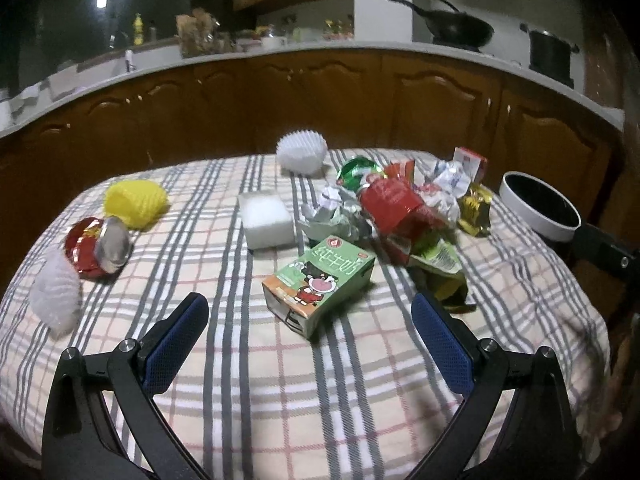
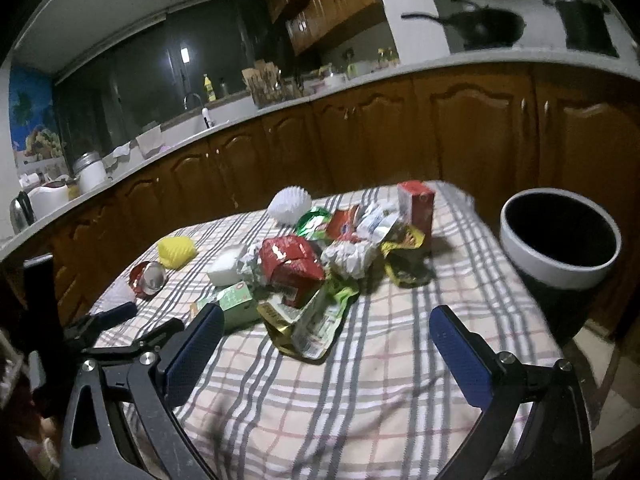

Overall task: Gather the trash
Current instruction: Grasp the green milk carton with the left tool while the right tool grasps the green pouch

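two grippers hover over the checked tablecloth, and we hold neither on anything: the left gripper has its blue pads spread wide, and the right gripper is spread just as wide and empty. we judge they are opened like this to be ready for a first grab. the trash lies loose across the cloth. the green milk carton lies on its side nearest us, roughly in line with the left fingers. behind it sits a heap of crumpled wrappers, with a white foam block just beside it. a yellow foam net, a red can and a white foam net lie well apart at the left. the white-rimmed bin stands just off the table's right edge, likely so the right gripper can drop things in with a short swing.

the bin's inside is dark, so we cannot tell what it holds. the wrappers overlap, and we cannot count them. both views are blurred.
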A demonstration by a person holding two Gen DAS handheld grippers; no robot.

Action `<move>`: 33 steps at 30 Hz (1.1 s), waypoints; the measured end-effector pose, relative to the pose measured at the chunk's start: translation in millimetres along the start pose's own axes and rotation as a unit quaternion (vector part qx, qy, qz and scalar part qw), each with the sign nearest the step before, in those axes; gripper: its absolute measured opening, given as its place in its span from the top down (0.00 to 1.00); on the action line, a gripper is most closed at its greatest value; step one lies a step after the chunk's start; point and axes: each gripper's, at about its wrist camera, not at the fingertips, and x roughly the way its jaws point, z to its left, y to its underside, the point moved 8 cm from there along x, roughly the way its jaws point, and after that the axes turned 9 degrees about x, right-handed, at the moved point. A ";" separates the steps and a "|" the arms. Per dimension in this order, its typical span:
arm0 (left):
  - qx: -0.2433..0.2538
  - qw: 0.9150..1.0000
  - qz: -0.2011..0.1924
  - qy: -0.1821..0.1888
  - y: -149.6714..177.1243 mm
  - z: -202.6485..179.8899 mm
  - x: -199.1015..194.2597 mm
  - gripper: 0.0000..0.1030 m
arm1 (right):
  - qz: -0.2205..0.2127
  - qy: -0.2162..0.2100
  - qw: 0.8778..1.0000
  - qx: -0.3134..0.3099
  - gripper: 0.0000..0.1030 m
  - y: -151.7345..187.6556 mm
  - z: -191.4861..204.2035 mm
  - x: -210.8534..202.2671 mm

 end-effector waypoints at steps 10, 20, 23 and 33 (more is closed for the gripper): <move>0.054 0.996 0.047 0.056 -6.3 6.4 43.3 0.00 | 0.092 -0.017 0.995 0.038 0.41 7.0 2.9 58.7; 0.105 0.988 0.092 0.073 -3.6 -1.5 85.8 0.00 | 0.166 -0.009 0.984 0.061 0.63 15.8 -2.3 117.5; 0.118 0.985 0.106 0.062 -0.2 -5.6 93.5 0.03 | 0.185 -0.012 0.980 0.067 0.76 20.2 -5.7 129.4; 0.062 0.987 0.108 0.105 -0.1 -20.1 73.7 0.53 | 0.174 -0.036 0.983 0.036 0.96 19.9 0.5 107.8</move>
